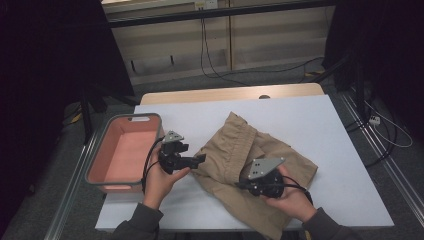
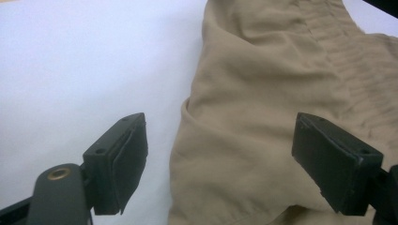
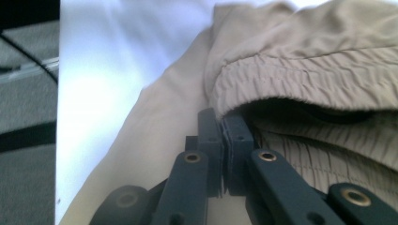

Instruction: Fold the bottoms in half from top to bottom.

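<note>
Tan shorts (image 1: 240,150) with an elastic waistband (image 3: 300,79) lie crumpled on the white table (image 1: 310,125). My right gripper (image 1: 242,185) rests on their near part, and in the right gripper view its jaws (image 3: 220,119) are pressed together on the waistband's edge, which is raised into an open fold. My left gripper (image 1: 199,159) is at the shorts' left edge, held by a hand. In the left gripper view it (image 2: 219,122) stands open, one pad over bare table and the other over the cloth (image 2: 263,93), with the fabric's edge between them and untouched.
A grey-rimmed bin (image 1: 97,155) with a pink inside stands at the table's left edge, close to my left hand. Beyond the table, cables (image 1: 215,70) run over the floor. Bare white tabletop lies behind and to the right of the shorts.
</note>
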`<state>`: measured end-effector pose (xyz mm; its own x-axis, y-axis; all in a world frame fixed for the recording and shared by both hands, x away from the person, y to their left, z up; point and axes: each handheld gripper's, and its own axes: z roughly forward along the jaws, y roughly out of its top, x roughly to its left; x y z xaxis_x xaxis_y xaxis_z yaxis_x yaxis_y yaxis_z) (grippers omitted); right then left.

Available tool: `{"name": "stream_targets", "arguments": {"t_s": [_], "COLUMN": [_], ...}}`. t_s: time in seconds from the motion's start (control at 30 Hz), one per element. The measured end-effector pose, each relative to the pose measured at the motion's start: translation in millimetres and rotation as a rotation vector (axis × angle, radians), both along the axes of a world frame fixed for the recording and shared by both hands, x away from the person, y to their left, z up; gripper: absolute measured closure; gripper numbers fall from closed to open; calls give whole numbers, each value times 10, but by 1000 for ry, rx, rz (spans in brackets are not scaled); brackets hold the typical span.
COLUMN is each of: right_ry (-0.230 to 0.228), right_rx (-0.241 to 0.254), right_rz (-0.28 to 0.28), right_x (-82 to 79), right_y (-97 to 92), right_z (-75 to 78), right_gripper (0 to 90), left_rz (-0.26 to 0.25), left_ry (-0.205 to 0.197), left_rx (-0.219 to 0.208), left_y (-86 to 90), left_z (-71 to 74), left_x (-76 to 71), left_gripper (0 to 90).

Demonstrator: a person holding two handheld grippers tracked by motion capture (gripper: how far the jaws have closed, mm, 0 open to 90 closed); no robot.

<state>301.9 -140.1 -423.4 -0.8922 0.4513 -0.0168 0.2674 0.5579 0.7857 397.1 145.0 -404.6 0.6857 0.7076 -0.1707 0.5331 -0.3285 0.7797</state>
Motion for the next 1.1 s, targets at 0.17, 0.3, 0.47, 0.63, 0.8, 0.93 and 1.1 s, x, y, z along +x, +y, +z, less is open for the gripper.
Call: {"name": "stream_targets", "arguments": {"t_s": [0.17, 0.3, 0.47, 0.63, 0.8, 0.93, 1.1], "right_ry": [51, 53, 61, 53, 31, 16, 15], "right_rx": [3, -9, 4, 14, 38, 41, 44], "right_rz": [-14, -13, -34, -66, -111, -180, -232], "right_x": [81, 103, 126, 184, 261, 329, 419], "right_y": [15, 22, -11, -99, -223, -314, -371], "right_z": [-157, -195, -172, -89, 37, 80, 94], "right_gripper": [879, 871, 768, 562, 369, 297, 251], "left_rz": [-1, 0, 4, -1, -17, -21, -24], "left_ry": [6, 11, 13, 19, 14, 10, 13], "left_rx": [5, 10, 2, 1, -1, 6, 3], "left_y": [-11, 4, 25, 49, 38, 50, 48], "left_z": [-23, -39, -31, -36, -22, -23, -37], "left_x": [8, 3, -5, -11, -3, 15, 16], "left_gripper": [187, 187, 183, 181, 177, 169, 166]}}
